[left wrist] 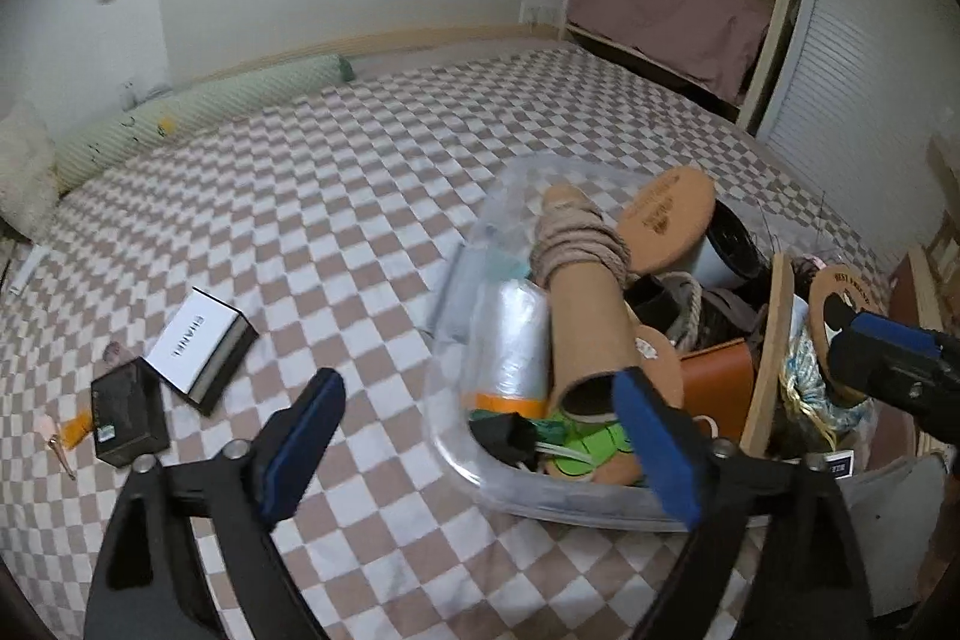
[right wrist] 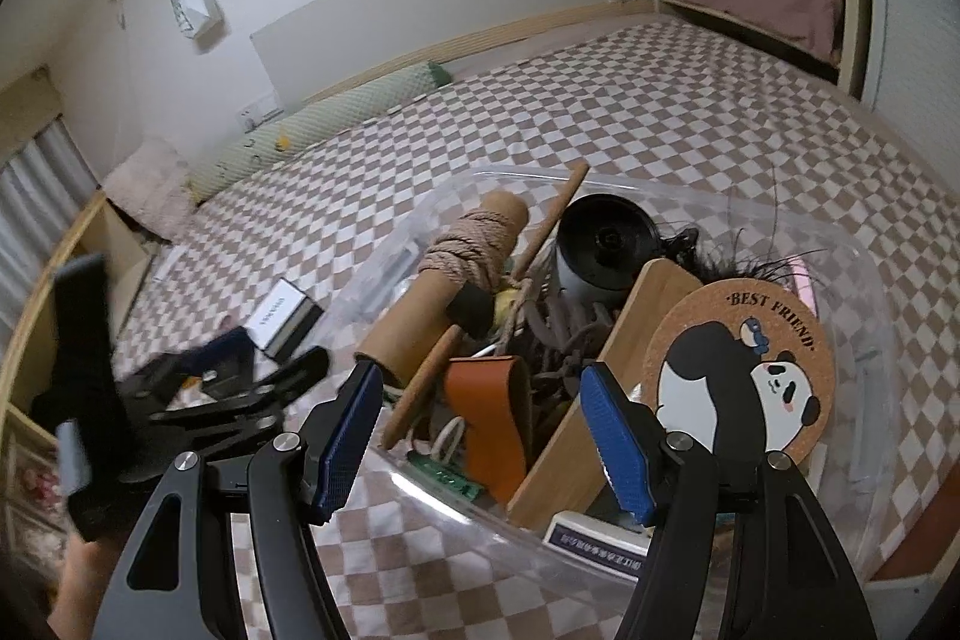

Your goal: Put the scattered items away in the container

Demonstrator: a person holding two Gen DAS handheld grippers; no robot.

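A clear plastic container stands on the checkered bed, piled with a rope-wound cardboard tube, a clear film roll, cork coasters, a wooden board and an orange leather case. My left gripper is open wide over the container's near-left rim, holding nothing. My right gripper is open above the near rim, beside a panda coaster. On the sheet to the left lie a white box, a black box and a small pink item.
A long green bolster and a fluffy pillow lie along the far-left side of the bed. A wall niche with pink bedding is at the back right. The bed's edge drops off just right of the container.
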